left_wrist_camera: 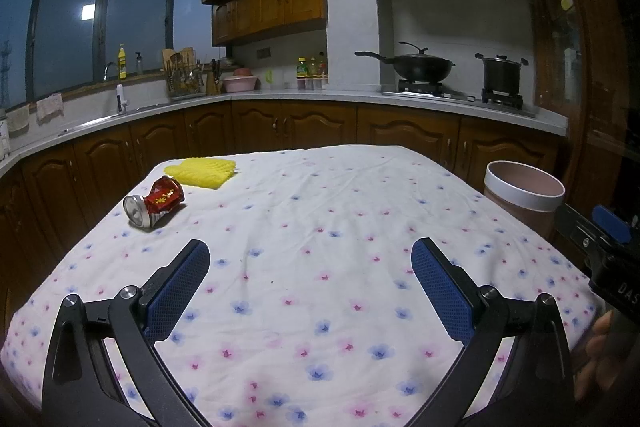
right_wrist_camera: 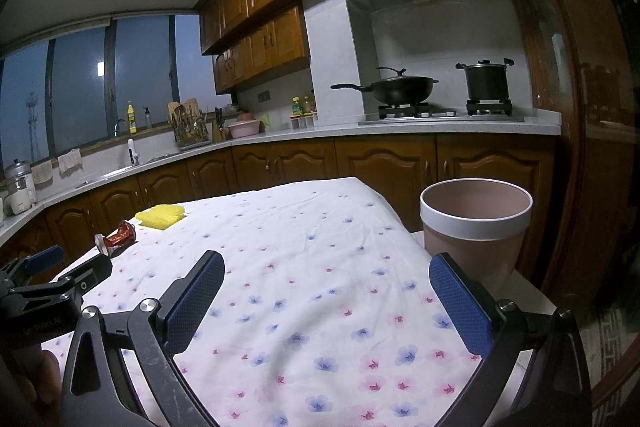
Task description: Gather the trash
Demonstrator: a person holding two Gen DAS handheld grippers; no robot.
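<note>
A crushed red can (left_wrist_camera: 154, 201) lies on its side at the far left of the table (left_wrist_camera: 320, 227), which has a floral cloth. A yellow foam net (left_wrist_camera: 202, 171) lies just behind it. Both show in the right wrist view, the can (right_wrist_camera: 117, 238) and the net (right_wrist_camera: 161, 215) at far left. A pink bin with a white rim (right_wrist_camera: 476, 227) stands beside the table's right edge; it also shows in the left wrist view (left_wrist_camera: 524, 193). My left gripper (left_wrist_camera: 310, 255) is open and empty above the near table. My right gripper (right_wrist_camera: 326, 267) is open and empty, left of the bin.
A kitchen counter (left_wrist_camera: 304, 95) runs behind the table with a sink, a dish rack, bottles, a wok (left_wrist_camera: 420, 65) and a pot (left_wrist_camera: 502, 73) on the stove. Wooden cabinets stand below and above. A wooden door frame is at the right.
</note>
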